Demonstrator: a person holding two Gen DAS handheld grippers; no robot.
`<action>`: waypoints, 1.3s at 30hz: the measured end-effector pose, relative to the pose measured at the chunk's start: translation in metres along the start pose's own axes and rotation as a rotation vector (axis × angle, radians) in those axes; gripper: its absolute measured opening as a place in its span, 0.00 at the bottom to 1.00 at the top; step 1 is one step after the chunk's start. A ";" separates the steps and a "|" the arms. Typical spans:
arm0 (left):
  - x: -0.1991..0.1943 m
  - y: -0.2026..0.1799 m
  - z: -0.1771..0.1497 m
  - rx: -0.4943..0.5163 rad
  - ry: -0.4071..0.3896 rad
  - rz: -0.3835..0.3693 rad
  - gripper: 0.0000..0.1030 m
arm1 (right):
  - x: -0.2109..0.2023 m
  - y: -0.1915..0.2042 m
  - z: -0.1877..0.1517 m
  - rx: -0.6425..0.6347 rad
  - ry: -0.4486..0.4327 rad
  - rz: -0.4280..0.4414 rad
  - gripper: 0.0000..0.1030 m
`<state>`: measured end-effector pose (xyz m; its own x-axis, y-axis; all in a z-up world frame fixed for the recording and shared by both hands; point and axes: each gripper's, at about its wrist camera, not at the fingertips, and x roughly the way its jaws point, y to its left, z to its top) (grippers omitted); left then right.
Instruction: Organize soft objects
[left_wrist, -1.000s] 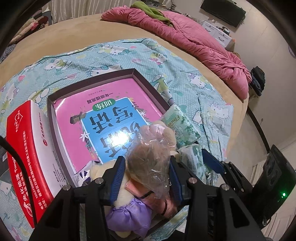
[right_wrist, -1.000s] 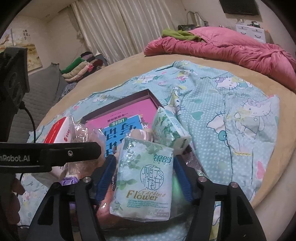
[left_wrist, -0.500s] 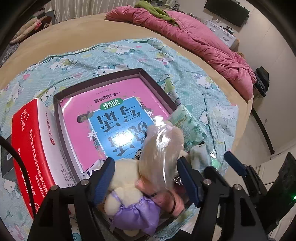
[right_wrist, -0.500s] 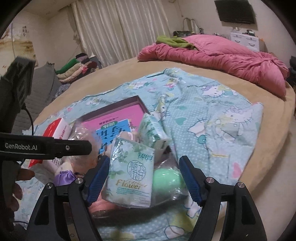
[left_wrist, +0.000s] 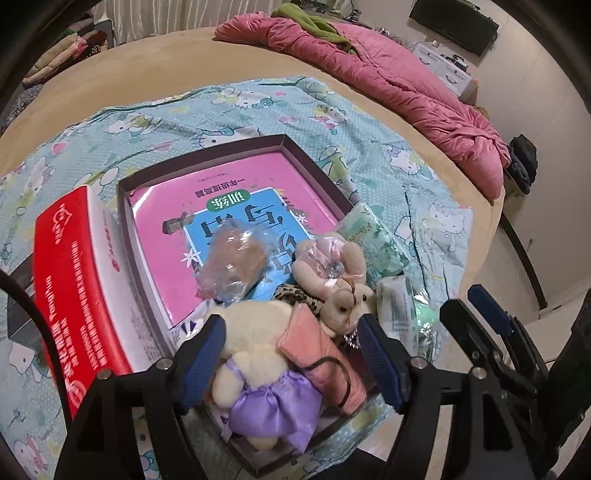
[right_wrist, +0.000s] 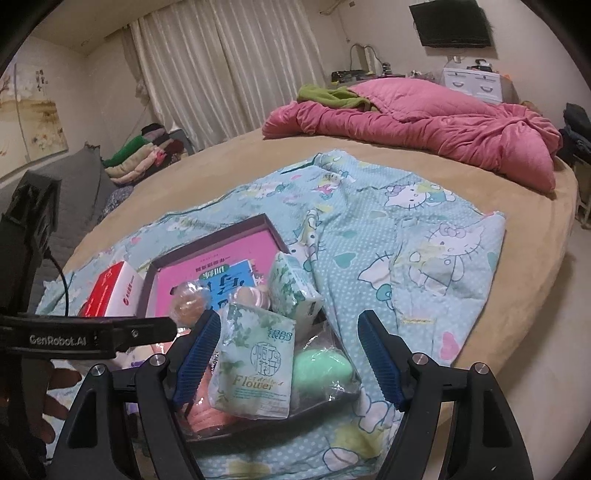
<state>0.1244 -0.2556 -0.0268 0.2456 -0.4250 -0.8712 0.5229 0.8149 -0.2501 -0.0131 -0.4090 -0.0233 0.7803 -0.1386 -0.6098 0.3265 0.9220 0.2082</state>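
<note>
A dark shallow box (left_wrist: 207, 162) lies on the bed with a pink book (left_wrist: 236, 210) in it. Soft things are piled at its near end: a cream plush in a purple dress (left_wrist: 258, 354), a bunny plush (left_wrist: 343, 295), a pink pouch (left_wrist: 325, 354) and a clear-wrapped toy (left_wrist: 232, 262). My left gripper (left_wrist: 291, 354) is open and empty above the plush. My right gripper (right_wrist: 288, 354) is open and empty around a green tissue pack (right_wrist: 255, 354). A second tissue pack (right_wrist: 291, 284) and a green bagged ball (right_wrist: 321, 369) lie beside it.
A red and white carton (left_wrist: 74, 280) stands against the box's left side. A Hello Kitty blanket (right_wrist: 424, 251) covers the tan bed. A pink quilt (right_wrist: 424, 125) lies at the far side. The bed edge (right_wrist: 535, 332) drops off to the right.
My left gripper opened and let go of the clear-wrapped toy, which now lies on the book. My right gripper opened off the tissue pack. Both grippers pulled back.
</note>
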 end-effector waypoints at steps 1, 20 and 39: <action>-0.003 0.000 -0.001 0.001 -0.006 0.001 0.76 | -0.001 0.000 0.001 0.001 -0.001 -0.002 0.76; -0.069 0.010 -0.026 -0.010 -0.106 0.091 0.86 | -0.034 0.025 0.021 0.185 0.015 0.091 0.77; -0.140 0.038 -0.077 -0.044 -0.178 0.191 0.87 | -0.112 0.105 0.003 0.046 -0.023 -0.010 0.78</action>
<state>0.0474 -0.1350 0.0534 0.4781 -0.3212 -0.8175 0.4185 0.9016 -0.1095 -0.0649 -0.2975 0.0692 0.7888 -0.1563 -0.5944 0.3579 0.9030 0.2376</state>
